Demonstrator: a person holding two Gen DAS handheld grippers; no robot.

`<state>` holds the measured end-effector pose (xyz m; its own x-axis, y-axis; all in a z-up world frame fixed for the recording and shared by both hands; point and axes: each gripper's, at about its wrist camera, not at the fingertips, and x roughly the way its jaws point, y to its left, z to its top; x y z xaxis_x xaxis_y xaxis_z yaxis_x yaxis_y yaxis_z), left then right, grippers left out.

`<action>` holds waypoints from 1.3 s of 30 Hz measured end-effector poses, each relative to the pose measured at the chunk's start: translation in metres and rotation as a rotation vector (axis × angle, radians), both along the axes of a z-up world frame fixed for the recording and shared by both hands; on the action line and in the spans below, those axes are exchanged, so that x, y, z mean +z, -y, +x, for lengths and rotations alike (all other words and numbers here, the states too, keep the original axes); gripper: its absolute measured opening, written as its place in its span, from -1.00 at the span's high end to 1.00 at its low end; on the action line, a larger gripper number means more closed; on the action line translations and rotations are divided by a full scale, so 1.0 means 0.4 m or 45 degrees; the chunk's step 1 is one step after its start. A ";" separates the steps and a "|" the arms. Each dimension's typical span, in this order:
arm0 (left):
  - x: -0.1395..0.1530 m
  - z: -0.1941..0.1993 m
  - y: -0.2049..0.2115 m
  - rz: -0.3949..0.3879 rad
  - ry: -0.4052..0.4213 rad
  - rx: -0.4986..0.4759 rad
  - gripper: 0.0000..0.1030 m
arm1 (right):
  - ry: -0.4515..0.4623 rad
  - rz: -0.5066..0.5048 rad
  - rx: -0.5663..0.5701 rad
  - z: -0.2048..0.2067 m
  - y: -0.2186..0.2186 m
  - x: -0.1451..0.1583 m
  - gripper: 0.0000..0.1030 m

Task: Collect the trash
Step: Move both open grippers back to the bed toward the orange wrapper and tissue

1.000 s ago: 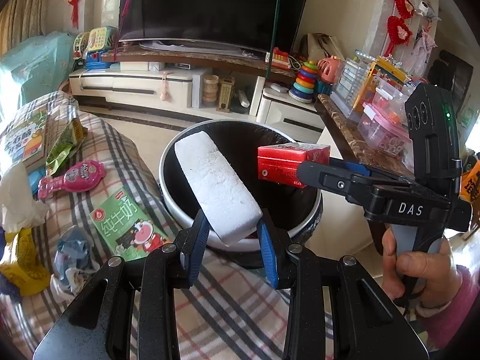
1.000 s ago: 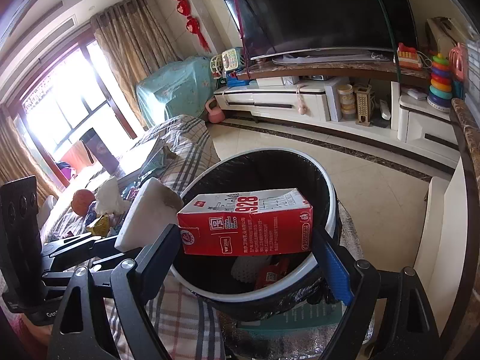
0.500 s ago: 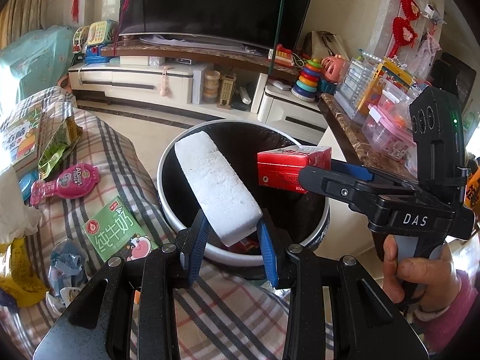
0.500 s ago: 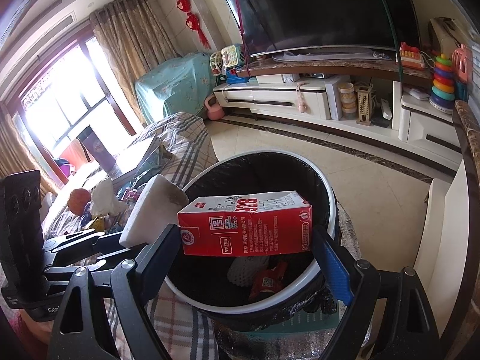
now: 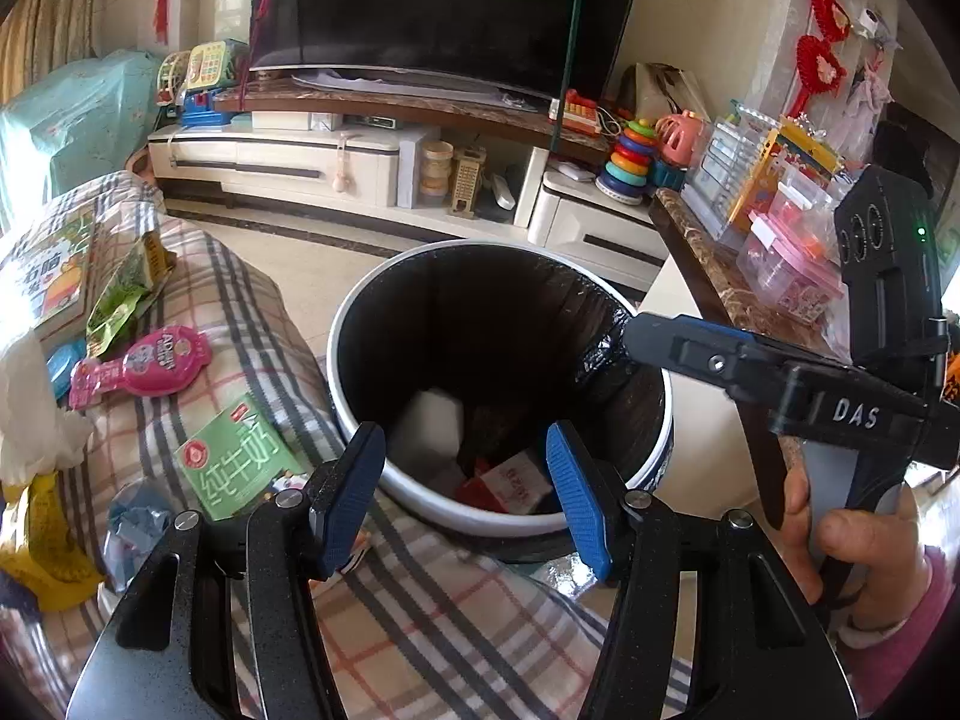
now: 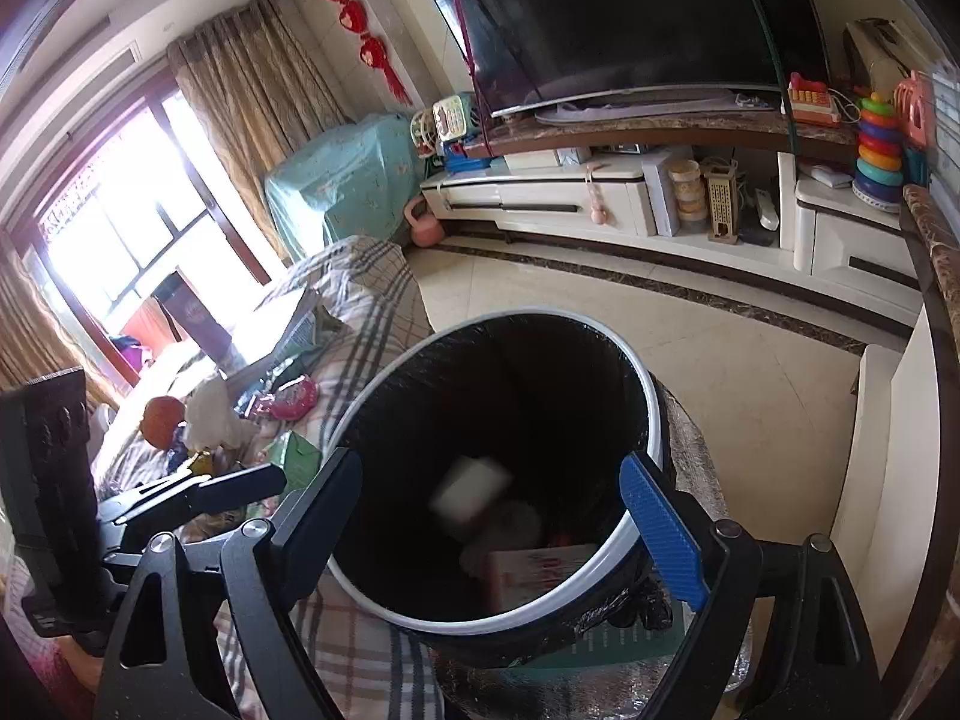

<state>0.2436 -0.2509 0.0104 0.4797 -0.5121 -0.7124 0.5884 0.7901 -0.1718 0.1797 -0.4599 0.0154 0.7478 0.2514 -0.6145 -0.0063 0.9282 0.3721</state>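
Note:
A black-lined trash bin with a white rim stands beside the plaid-covered sofa. Inside it lie a white foam block and a red-and-white carton. My left gripper is open and empty, just above the bin's near rim. My right gripper is open and empty over the bin; it shows from the side in the left wrist view. More trash lies on the sofa: a green milk carton, a pink packet, a green snack bag, and crumpled blue paper.
A plaid blanket covers the sofa under the grippers. A TV stand with toys lines the far wall. A marble-topped side counter with plastic boxes stands right of the bin. Tiled floor lies beyond.
Both grippers opened. The white foam block fell from my left gripper and the red carton from my right gripper; both now lie inside the bin.

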 end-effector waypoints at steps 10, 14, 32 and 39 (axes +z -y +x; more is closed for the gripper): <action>-0.015 -0.066 -0.089 -0.045 -0.004 0.103 -0.11 | 0.018 0.039 0.025 -0.036 -0.043 0.009 -0.73; -0.019 -0.101 -0.154 -0.091 -0.024 0.174 -0.11 | 0.013 0.048 0.052 -0.057 -0.081 0.002 -0.73; -0.051 -0.192 -0.411 -0.144 -0.049 0.450 -0.11 | -0.043 0.055 0.231 -0.112 -0.306 -0.044 -0.79; -0.077 -0.220 -0.503 -0.146 -0.069 0.546 -0.11 | -0.050 0.028 0.304 -0.119 -0.387 -0.053 -0.79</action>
<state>0.1556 -0.0497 -0.0204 0.6296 -0.3522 -0.6926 0.1996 0.9348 -0.2939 0.1322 -0.3050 -0.0058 0.6413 0.4321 -0.6340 -0.2098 0.8936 0.3968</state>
